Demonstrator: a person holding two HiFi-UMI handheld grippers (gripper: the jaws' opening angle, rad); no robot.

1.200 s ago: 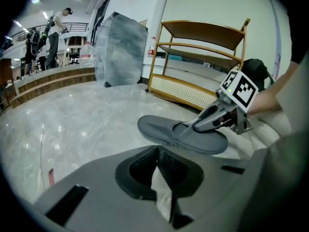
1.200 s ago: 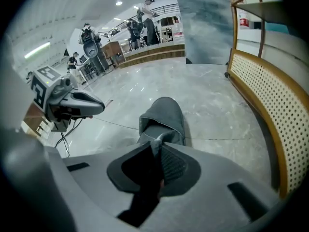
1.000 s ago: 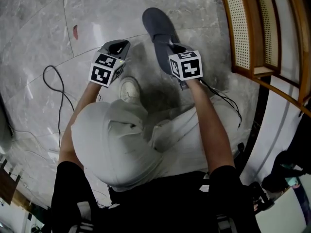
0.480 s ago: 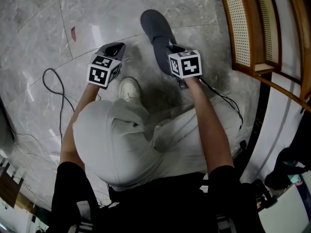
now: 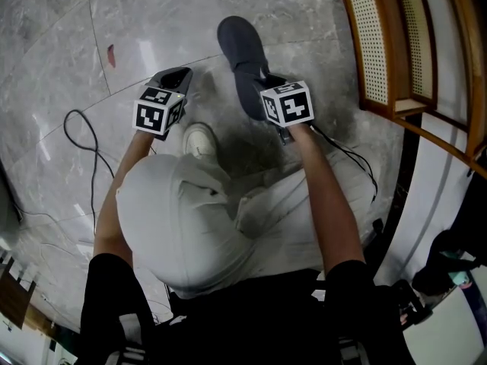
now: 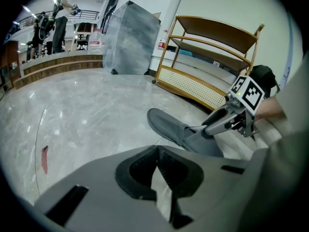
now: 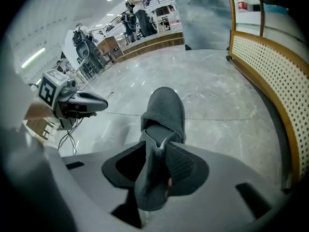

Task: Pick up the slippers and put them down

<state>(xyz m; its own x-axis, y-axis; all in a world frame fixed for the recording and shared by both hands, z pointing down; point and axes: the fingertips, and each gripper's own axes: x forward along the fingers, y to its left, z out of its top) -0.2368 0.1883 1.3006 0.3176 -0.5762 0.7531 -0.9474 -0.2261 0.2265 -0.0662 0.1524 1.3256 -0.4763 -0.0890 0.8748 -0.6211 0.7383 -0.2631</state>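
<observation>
**Item 1: right hand-held gripper**
- State: jaws wide, having just been opening.
- The heel end of the slipper stands between the jaws. It leans on the right-side pad and is clear of the left one. By my reading it is no longer clamped.

**Item 2: dark grey soft-fabric slipper**
- Place: it runs straight ahead of the right hand-held gripper, toe farthest away, on the pale grey marble floor.
- The toe is down. Whether the heel lies flat cannot be told.
- No second slipper is in view.

**Item 3: left hand-held gripper**
- State: jaw tips together, nothing between them.
- Place: it hovers off to the left of the right hand-held gripper, well apart from the slipper.

**Item 4: surroundings**
- A wooden rack with a cane-mesh panel stands to the right of the right hand-held gripper.
- A black cable loops on the floor left of the left hand-held gripper.
- The person's white shoe sits behind and between the two hand-held grippers.

**Step in hand (judged):** the put-down, at the point of release.

**Handling notes**
- Keep the jaws wide until both pads are clear of the heel.
- Draw the right hand-held gripper back and up along its own line, not sideways. The soft heel could catch the right-side pad and drag or tip.
- Keep the left hand-held gripper away from the toe.
- Check that the sole settles flat before moving off.
</observation>
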